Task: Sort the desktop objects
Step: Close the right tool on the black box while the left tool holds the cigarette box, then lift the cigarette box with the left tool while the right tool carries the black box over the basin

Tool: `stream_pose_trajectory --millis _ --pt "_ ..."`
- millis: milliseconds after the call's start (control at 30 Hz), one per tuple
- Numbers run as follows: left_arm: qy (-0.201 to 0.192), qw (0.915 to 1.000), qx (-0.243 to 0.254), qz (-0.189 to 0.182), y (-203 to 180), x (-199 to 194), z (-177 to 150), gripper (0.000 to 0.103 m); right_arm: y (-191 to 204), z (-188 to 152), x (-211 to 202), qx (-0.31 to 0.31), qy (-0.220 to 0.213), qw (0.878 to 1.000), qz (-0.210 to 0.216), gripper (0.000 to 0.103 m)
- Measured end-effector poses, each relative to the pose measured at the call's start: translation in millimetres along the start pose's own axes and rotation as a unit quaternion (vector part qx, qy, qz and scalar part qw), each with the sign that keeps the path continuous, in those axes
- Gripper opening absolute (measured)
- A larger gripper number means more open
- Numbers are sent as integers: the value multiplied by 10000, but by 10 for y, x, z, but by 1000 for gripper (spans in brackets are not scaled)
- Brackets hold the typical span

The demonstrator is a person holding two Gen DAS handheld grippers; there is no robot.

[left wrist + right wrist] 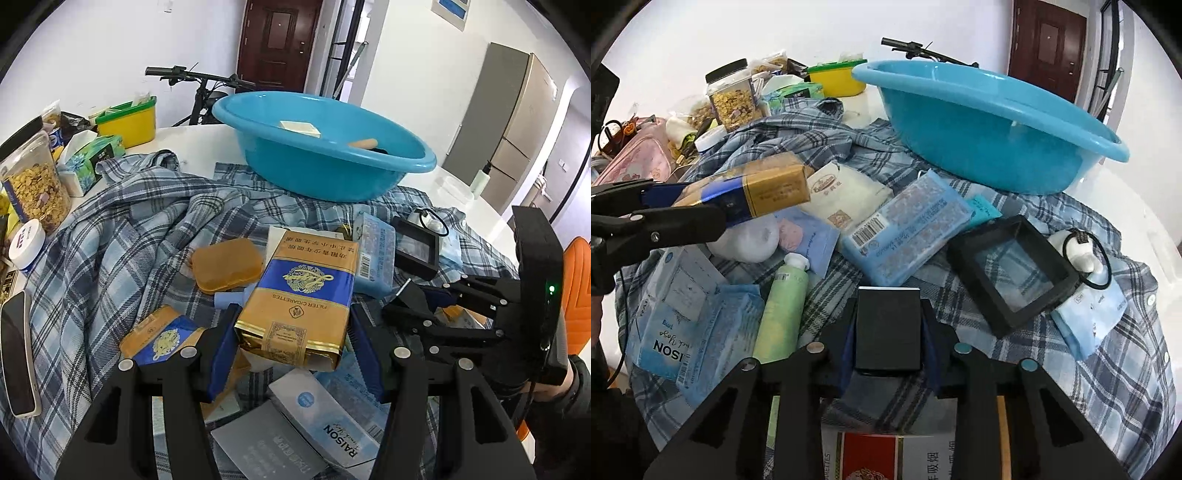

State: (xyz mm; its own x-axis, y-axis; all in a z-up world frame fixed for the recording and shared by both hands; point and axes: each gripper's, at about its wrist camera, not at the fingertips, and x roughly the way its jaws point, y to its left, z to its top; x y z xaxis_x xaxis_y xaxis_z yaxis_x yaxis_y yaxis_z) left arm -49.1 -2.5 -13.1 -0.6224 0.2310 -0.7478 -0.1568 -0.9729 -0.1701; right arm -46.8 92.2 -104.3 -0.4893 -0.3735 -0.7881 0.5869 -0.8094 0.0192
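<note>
Left wrist view: the left gripper [293, 343] is seen pinching a gold and blue cigarette carton [301, 299] between its blue pads, and the carton is held lifted above the plaid cloth [110, 251] that is spread over the table. A blue basin [321, 147] is seen behind the clutter, resting partly on the cloth, with a few small items lying inside it. In the right wrist view, the right gripper [888, 328] is closed on a small black box [888, 328], which is pinched between its fingers just above the cloth. A black frame [1012, 269] is seen lying close beside it, and a green tube [783, 306] lies on the other side.
</note>
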Motion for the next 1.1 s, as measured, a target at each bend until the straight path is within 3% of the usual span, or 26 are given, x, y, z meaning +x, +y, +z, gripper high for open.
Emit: stream_pose_trajectory --millis 467,833,1100 --pt "-268 9996 30 108 -90 -102 65 60 -153 39 -427 667 -578 9945 -566 29" --pt "-944 9950 248 213 -229 -428 482 60 -223 473 -958 675 -1406 9835 -913 29" --pt "-1626 9853 441 292 -342 -783 945 60 -312 799 -1396 764 -2035 9698 -1106 29"
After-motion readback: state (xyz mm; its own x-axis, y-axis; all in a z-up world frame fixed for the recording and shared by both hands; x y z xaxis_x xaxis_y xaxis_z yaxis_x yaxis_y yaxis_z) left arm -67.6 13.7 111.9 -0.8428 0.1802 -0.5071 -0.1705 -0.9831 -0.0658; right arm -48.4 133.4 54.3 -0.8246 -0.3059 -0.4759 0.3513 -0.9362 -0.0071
